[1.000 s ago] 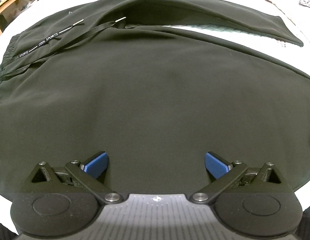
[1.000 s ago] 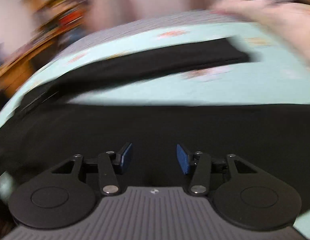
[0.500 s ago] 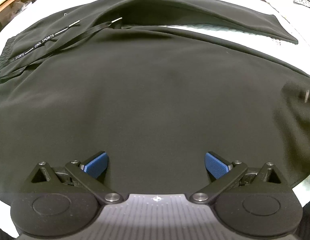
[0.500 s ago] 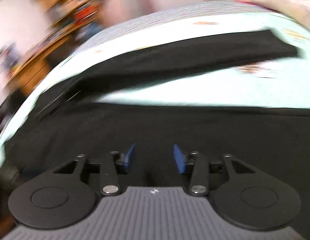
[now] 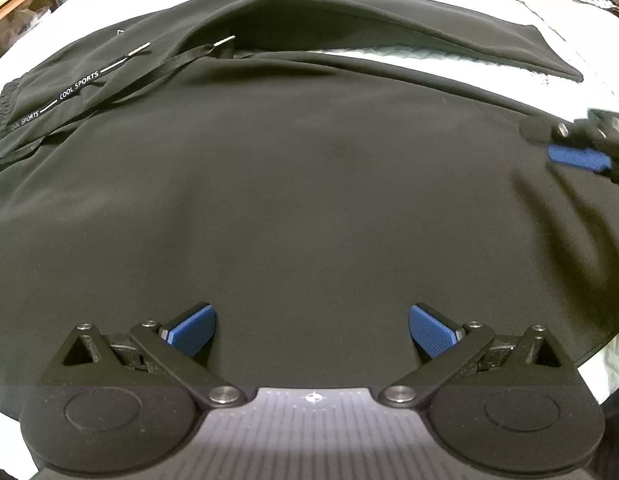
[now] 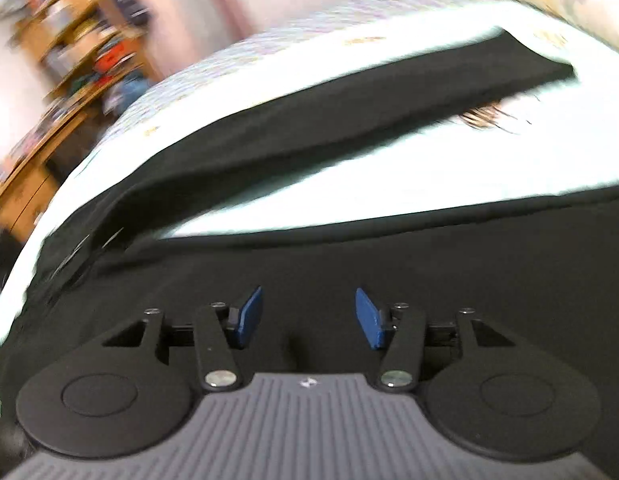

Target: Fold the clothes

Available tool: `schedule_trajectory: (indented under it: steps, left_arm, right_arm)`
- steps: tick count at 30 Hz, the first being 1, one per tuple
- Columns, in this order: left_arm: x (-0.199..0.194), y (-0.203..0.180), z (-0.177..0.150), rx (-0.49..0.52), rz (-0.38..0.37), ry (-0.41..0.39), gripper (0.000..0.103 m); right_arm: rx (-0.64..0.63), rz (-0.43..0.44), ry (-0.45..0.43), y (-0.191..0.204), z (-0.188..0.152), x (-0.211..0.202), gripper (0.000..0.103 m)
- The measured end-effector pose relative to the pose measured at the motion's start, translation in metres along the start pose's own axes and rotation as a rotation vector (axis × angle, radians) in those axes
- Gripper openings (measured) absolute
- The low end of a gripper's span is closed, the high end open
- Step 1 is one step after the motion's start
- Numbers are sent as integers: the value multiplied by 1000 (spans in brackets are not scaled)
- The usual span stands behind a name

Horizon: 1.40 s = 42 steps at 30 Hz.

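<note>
I am holding both the left gripper (image 5: 312, 330) and right gripper (image 6: 309, 317) with jaws apart, gripping nothing, above the flat black fabric sports trousers (image 5: 293, 184).

Your trousers (image 5: 309, 184) lie flat on the bed (image 6: 349, 176), waistband left, legs running right, drawstring (image 5: 121, 80) on top at far left.

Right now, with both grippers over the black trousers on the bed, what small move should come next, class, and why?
Probably lower the right gripper onto the near trouser leg and pinch its edge. Both it and the left gripper are open with no cloth between their pads, and the trousers lie flat, legs spread apart, nothing folded yet. A fold likely starts with a grip.
</note>
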<state>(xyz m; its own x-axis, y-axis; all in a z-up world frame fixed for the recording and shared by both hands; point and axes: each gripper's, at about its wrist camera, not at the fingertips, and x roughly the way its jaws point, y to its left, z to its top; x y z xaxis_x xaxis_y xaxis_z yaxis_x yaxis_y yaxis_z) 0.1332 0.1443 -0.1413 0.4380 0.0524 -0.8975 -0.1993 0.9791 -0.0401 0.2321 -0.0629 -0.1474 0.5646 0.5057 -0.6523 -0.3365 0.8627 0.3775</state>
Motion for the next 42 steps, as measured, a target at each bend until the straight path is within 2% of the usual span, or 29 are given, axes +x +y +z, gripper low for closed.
schedule_trajectory:
  steps: [2, 5, 7, 8, 9, 11, 15, 16, 20, 22, 24, 26, 27, 29, 31, 34, 36, 39, 42]
  left_arm:
    - [0, 0, -1, 1, 0, -1, 102]
    - [-1, 0, -1, 3, -4, -3, 102]
    - [-1, 1, -2, 8, -10, -3, 102]
    - [-2, 1, -2, 13, -13, -4, 102]
    - [-2, 2, -2, 18, -16, -5, 102]
    - [-2, 3, -3, 26, -26, -8, 102]
    - [-7, 5, -6, 29, -34, -11, 102]
    - [-10, 5, -8, 25, -34, -11, 102]
    - [-22, 16, -16, -9, -35, -6, 102]
    - [-26, 27, -20, -35, -21, 2, 102]
    - [-38, 46, -24, -108, -16, -19, 96]
    - [-61, 72, -29, -206, -53, -92, 95]
    - [-74, 86, -32, -259, -65, -137, 96]
    - [-100, 120, -44, -379, -43, -249, 101]
    - [-120, 155, -61, -498, 7, -344, 102]
    - [-131, 211, -95, -675, 70, -437, 102]
    - [-126, 244, -115, -787, 75, -456, 102]
    - [-106, 289, -140, -960, -43, -423, 102]
    - [-92, 314, -143, -1021, -121, -445, 102]
  right_arm:
    - [-69, 104, 47, 15, -18, -14, 58]
    - [-94, 242, 148, 27, -41, -28, 58]
    - [-50, 238, 180, 12, -49, -21, 56]
    - [26, 231, 156, -3, -49, -25, 47]
    - [105, 224, 129, -18, -48, -30, 45]
    - [263, 207, 74, -48, -48, -40, 46]
    - [349, 26, -1, -75, -48, -84, 55]
    - [356, 33, -11, -77, -50, -96, 58]
    - [326, 172, 13, -75, -71, -116, 65]
    - [362, 154, 34, -90, -85, -117, 68]
    - [486, 178, 22, -117, -96, -115, 60]
    - [628, 247, 0, -143, -102, -119, 57]
    - [649, 249, -4, -148, -103, -122, 57]
    - [630, 229, -8, -141, -104, -125, 57]
    - [609, 209, -13, -134, -106, -126, 57]
    - [593, 185, -26, -127, -109, -129, 58]
    - [592, 176, -37, -125, -112, -133, 58]
    - [573, 150, -38, -124, -100, -112, 61]
    - [533, 118, -30, -126, -88, -97, 64]
